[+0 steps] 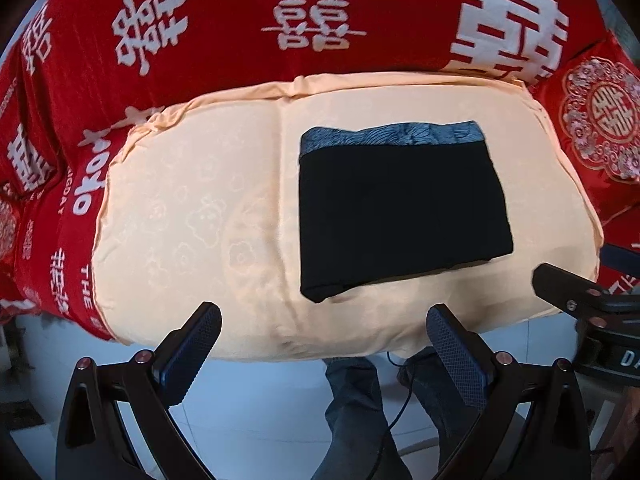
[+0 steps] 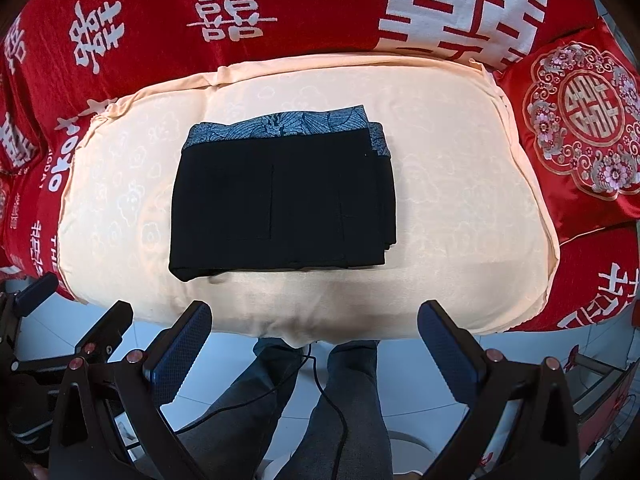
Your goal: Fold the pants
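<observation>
The left gripper (image 1: 324, 326) is hanging with its jaws spread wide and nothing between them, its fingertips hovering over the near edge of a peach cushion (image 1: 192, 216). The pants (image 1: 400, 208) are lying folded into a compact black rectangle ahead of the jaws and off toward the right finger, well clear of both tips. A grey-blue patterned waistband (image 1: 392, 138) is running along the far edge of the pants.

The right gripper (image 2: 314, 322) is likewise gaping wide and gripping nothing, its tips poised above the cushion's near edge. From here the pants (image 2: 280, 200) are sitting straight ahead, slightly toward the left finger, flat on the cushion (image 2: 460, 200) and untouched. The stacked layers are showing at the pants' right side.

Beyond the cushion a red blanket (image 2: 320, 8) with white characters is filling the background. An embroidered red pillow (image 2: 580, 128) is resting ahead and far right of the right jaws. Below both grippers, the person's legs (image 2: 352, 400) in dark trousers are standing on a pale tiled floor (image 1: 260, 400).
</observation>
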